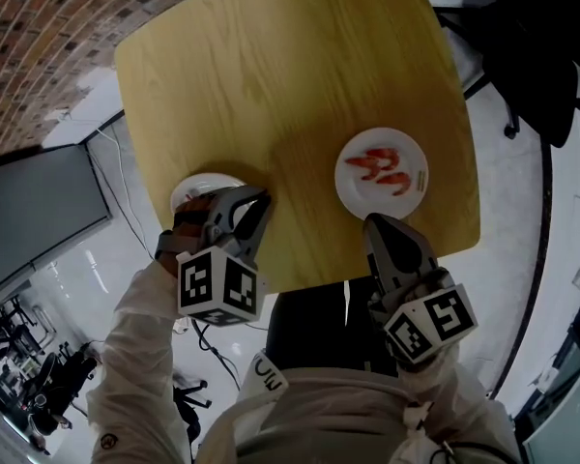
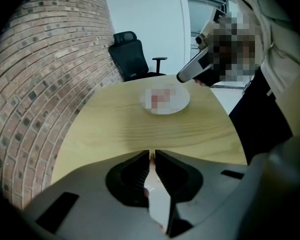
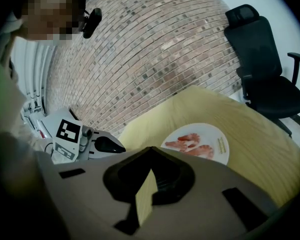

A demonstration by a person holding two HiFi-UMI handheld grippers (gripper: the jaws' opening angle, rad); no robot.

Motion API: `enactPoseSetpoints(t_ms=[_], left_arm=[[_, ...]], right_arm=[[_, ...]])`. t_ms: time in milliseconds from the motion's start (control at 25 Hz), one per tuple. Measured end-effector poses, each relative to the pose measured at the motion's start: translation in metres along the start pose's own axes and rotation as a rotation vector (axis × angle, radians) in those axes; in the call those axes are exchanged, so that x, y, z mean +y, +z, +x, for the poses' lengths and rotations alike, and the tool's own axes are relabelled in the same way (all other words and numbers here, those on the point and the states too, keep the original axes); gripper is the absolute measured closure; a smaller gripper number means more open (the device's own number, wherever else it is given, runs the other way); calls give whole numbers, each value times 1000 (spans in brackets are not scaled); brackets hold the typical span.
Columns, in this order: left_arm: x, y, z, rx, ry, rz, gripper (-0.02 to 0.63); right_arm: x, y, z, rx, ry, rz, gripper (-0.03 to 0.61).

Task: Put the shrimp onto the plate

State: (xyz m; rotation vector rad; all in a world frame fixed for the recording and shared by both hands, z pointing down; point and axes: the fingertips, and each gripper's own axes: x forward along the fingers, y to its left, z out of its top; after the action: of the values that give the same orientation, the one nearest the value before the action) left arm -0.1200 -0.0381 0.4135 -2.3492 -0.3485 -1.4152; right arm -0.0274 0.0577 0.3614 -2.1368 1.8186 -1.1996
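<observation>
A white plate (image 1: 416, 196) near the right front corner of the yellow table (image 1: 290, 75) holds three red shrimps (image 1: 379, 168). It also shows in the right gripper view, plate (image 3: 221, 145) and shrimps (image 3: 190, 144). A second white plate (image 1: 199, 184) lies at the left front edge, half hidden under my left gripper (image 1: 259, 201). The left gripper (image 2: 151, 156) is shut on a thin pink-orange sliver, apparently a shrimp (image 2: 150, 158). My right gripper (image 1: 371, 224) hovers at the table's front edge just below the shrimp plate. Its jaws (image 3: 151, 150) meet with nothing between them.
A black office chair (image 2: 132, 59) stands beyond the table's far side by a brick wall (image 3: 155, 44). The table's front edge (image 1: 309, 280) runs right under both grippers. Cables (image 1: 126, 201) hang at the left over a glossy floor.
</observation>
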Motion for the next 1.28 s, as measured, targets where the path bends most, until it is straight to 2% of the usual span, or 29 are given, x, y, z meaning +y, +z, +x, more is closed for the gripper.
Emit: enactPoseSetpoints(t_ms=[760,1280], left_arm=[[-34,105,41,-31,-47,110,569],[-52,148,77,2,-70,226,569]], right_arm=[[-85,14,-68,-48,-58,60,554],[-141,21,-95,-62,-89,99,554]])
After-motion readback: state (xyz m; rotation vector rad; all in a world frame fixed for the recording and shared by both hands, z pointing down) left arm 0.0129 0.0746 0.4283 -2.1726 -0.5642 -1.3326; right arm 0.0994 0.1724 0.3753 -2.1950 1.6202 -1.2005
